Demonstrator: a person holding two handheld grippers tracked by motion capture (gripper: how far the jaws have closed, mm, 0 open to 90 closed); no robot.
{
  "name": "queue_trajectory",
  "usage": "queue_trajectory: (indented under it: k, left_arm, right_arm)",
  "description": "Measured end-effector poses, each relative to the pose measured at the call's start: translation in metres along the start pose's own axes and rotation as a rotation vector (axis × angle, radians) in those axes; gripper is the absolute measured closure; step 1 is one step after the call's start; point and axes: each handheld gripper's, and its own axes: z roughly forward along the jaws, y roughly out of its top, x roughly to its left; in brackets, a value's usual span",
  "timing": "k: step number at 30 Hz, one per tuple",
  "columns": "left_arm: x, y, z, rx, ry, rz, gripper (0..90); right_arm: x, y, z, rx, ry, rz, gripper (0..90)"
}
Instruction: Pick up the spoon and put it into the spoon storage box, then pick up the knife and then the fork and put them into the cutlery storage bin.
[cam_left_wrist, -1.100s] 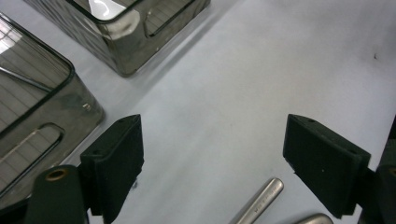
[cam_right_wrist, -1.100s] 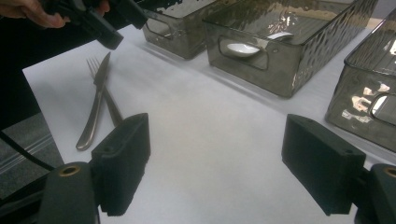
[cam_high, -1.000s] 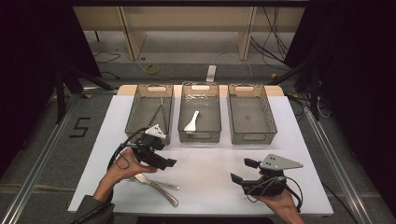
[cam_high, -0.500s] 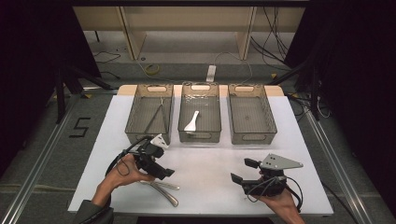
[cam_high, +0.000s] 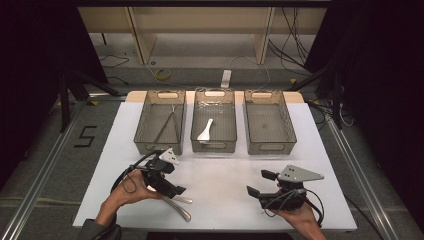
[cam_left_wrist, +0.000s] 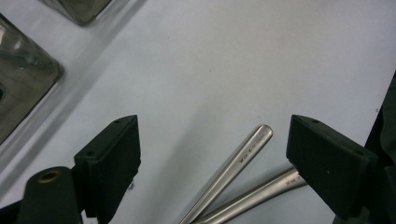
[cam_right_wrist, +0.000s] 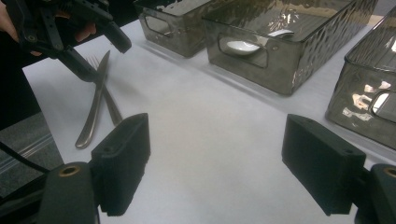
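Note:
A steel knife (cam_right_wrist: 95, 107) and a fork (cam_right_wrist: 109, 105) lie crossed on the white table (cam_high: 220, 175) near its front left. Their two handles (cam_left_wrist: 233, 170) show between the wide jaws of my left gripper (cam_left_wrist: 215, 123), which touches neither. In the high view, my left gripper (cam_high: 172, 192) hangs just over this cutlery (cam_high: 179, 206), open. My right gripper (cam_high: 260, 183) is at the front right, held still and open, with only bare table between its jaws (cam_right_wrist: 219, 126).
Three smoky clear bins stand in a row at the back. The left bin (cam_high: 145, 125) holds a thin metal utensil, the middle bin (cam_high: 196, 146) a white spoon (cam_high: 205, 131), and the right bin (cam_high: 287, 125) nothing. A cable trails from each gripper.
My left gripper has come slightly toward the near edge and down over the crossed cutlery. The right gripper has not moved.

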Motion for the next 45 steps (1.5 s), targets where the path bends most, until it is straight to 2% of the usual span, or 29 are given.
queue_trajectory:
  k: [8,18,22,26,29,36,39,43,44,45]
  left_arm:
    - [0.0,-0.004,-0.001,0.042,0.014,0.02,17.1]
    - [-0.001,-0.008,-0.004,0.105,0.001,0.048,18.6]
    - [-0.002,-0.01,-0.004,0.152,0.025,0.083,20.4]
    - [-0.004,-0.012,-0.003,0.181,0.02,0.114,23.9]
    - [-0.006,-0.014,-0.001,0.225,0.02,0.139,25.4]
    - [-0.009,-0.018,0.004,0.253,0.008,0.164,28.7]
    - [-0.01,-0.021,0.006,0.293,0.014,0.208,30.2]
    - [-0.01,-0.024,0.009,0.301,0.032,0.22,32.9]
    - [-0.01,-0.024,0.009,0.313,0.033,0.242,33.5]
    - [-0.011,-0.025,0.01,0.31,0.03,0.244,34.3]
  right_arm:
    - [0.0,0.0,0.0,0.0,-0.001,-0.001,24.5]
    - [0.0,0.0,0.001,0.007,0.002,-0.003,24.5]
    - [0.002,0.0,0.003,0.014,-0.003,-0.014,24.5]
    - [0.002,0.0,0.002,0.016,0.0,-0.014,24.5]
    - [0.002,0.0,0.002,0.02,0.001,-0.014,24.5]
    - [0.002,0.0,0.002,0.022,0.002,-0.016,24.5]
    - [0.002,0.0,0.002,0.021,0.002,-0.015,24.5]
    - [0.003,0.0,0.003,0.027,0.004,-0.018,24.5]
    - [0.003,0.0,0.003,0.028,0.004,-0.019,24.5]
    - [0.003,0.0,0.003,0.027,0.005,-0.019,24.5]
